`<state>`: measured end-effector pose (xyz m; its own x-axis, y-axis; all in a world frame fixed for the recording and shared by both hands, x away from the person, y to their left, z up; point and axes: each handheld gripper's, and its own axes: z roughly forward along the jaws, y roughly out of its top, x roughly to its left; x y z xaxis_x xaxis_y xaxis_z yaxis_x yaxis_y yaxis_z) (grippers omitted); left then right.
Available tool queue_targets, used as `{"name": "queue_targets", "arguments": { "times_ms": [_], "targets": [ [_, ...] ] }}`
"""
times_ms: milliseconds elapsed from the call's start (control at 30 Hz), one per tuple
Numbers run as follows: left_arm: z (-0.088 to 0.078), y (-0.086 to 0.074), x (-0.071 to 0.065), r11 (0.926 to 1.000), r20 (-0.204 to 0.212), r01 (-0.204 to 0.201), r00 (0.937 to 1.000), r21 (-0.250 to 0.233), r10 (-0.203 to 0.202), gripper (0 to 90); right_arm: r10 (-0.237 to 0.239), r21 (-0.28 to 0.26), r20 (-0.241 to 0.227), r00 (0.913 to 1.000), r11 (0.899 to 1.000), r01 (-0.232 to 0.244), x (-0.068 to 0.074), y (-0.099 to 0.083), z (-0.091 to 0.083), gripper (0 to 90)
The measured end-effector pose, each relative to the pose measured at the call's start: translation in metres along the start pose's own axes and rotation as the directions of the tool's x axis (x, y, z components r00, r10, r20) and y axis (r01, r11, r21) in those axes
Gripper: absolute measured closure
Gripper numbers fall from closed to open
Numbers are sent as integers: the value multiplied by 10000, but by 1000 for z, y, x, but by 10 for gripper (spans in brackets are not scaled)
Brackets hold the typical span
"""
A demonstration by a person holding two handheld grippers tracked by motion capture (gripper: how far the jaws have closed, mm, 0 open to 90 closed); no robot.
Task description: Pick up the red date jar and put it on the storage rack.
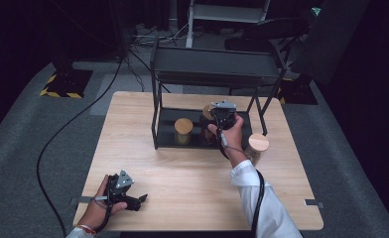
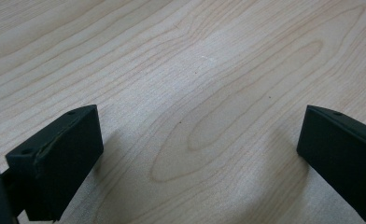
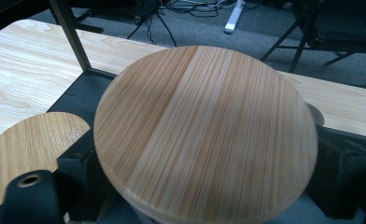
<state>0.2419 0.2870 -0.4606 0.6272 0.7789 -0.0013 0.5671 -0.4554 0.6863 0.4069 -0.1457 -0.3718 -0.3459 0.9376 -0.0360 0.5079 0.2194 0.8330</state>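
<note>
Now we're at the rack's (image 1: 159, 130) lower shelf.
Right gripper (image 1: 221, 118) jaws straddle the wooden-lidded jar (image 3: 204, 133), apparently loosened; left gripper (image 1: 129, 200) jaws apart near-left.

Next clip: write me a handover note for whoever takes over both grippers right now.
Left gripper: open, empty, low over the table, near left.
Right gripper: open, jaws either side of a wooden-lidded jar on the black rack, lower shelf, apparently not pressing.
Done: that jar and a second jar stand on the shelf.
Left: third jar stands on the table beside the rack; probably shelve it next.
</note>
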Motion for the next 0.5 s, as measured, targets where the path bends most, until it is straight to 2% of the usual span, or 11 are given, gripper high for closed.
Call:
{"name": "queue_targets", "arguments": {
  "times_ms": [233, 333, 500],
  "targets": [
    [0, 0, 0, 10000, 4, 0, 10000, -6, 0, 0, -63, 176, 129, 9999, 9998, 60, 2, 1, 4, 55],
    [0, 0, 0, 10000, 3, -1, 10000, -2, 1, 0, -166, 237, -72, 9998, 9996, 168, 3, 2, 4, 36],
    [0, 0, 0, 10000, 3, -3, 10000, -3, 3, 0, -278, 332, 5, 9996, 9991, 277, 6, 2, 3, 36]
  ]
}}
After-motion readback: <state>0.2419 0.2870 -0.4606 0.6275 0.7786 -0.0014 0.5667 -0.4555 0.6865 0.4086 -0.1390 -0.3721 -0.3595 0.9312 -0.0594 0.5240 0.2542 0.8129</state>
